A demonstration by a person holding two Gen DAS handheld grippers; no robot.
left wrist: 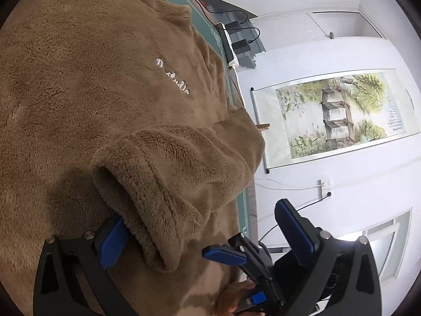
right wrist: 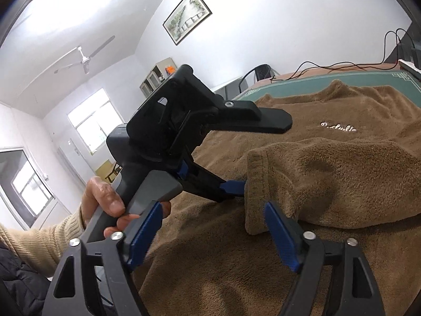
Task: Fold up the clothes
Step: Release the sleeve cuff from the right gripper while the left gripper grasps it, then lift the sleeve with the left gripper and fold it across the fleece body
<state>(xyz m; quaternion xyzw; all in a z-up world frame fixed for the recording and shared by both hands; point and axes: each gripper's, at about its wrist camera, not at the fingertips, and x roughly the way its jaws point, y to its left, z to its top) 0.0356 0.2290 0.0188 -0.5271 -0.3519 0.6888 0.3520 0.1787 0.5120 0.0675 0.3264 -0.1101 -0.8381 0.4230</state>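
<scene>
A brown fleece sweater (left wrist: 79, 92) with white embroidered script (left wrist: 172, 77) lies spread on a green table mat (left wrist: 210, 34). One sleeve (left wrist: 171, 163) is folded over the body, its cuff toward me. My left gripper (left wrist: 198, 213) is open wide around that cuff, whose edge rests against the left pad. From the right wrist view, the left gripper (right wrist: 265, 155) has one finger above the cuff (right wrist: 260, 173) and one at its edge. My right gripper (right wrist: 213, 206) is open just short of the cuff, holding nothing. A hand (right wrist: 105, 197) grips the left gripper's handle.
A white power strip (left wrist: 229, 44) with black adapters and cables sits at the table's far edge. A scroll painting (left wrist: 334, 115) hangs on the wall beyond. Green mat (right wrist: 289, 84) shows past the sweater's collar. A knit sleeve (right wrist: 39, 242) is at lower left.
</scene>
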